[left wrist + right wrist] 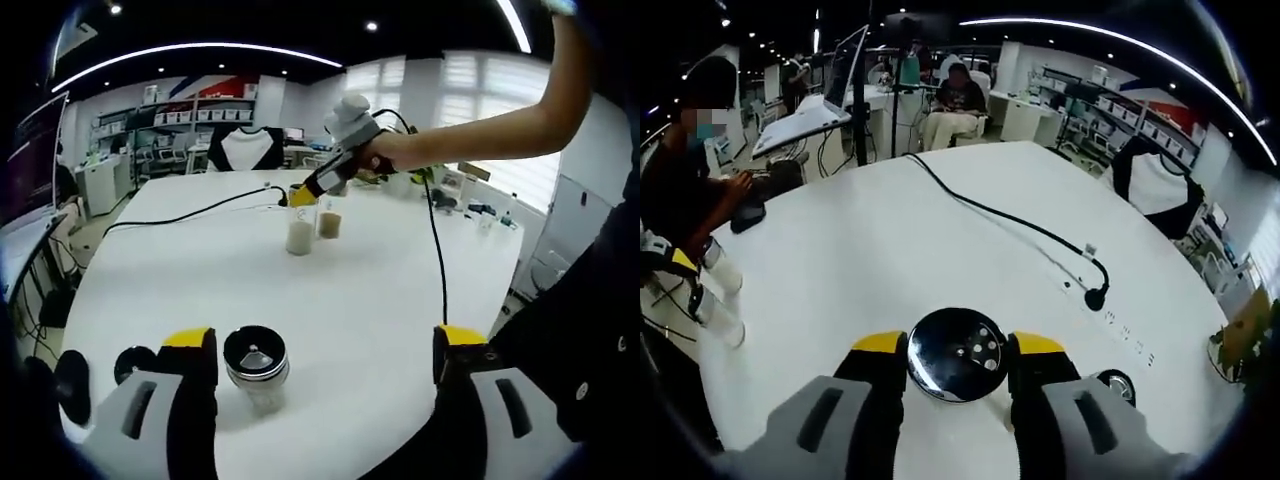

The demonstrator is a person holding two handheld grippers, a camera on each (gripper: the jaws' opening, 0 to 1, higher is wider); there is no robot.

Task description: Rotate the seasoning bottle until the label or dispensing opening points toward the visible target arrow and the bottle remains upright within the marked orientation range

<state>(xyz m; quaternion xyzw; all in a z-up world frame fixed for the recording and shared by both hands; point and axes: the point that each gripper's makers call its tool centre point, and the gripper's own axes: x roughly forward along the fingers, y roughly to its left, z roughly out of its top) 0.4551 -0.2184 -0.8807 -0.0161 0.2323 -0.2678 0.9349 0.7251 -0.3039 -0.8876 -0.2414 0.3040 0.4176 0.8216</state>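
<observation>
In the right gripper view my right gripper (958, 345) is shut on the chrome, hole-pierced lid of a seasoning bottle (955, 352), seen from above and upright on the white table (890, 230). In the left gripper view that same right gripper (303, 197) sits on top of a clear bottle of pale seasoning (299, 236), with a second bottle of brownish seasoning (329, 223) just beside it. My left gripper (325, 340) is open wide near the table's front edge. A bottle with a black and silver lid (256, 362) stands between its jaws, close to the left jaw, untouched.
A black cable (190, 212) crosses the white table (360, 300) and ends in a small plug (1095, 297). Another small lidded bottle (1118, 385) stands right of my right jaw. A dark round lid (135, 362) lies left of my left jaw. People sit at desks beyond.
</observation>
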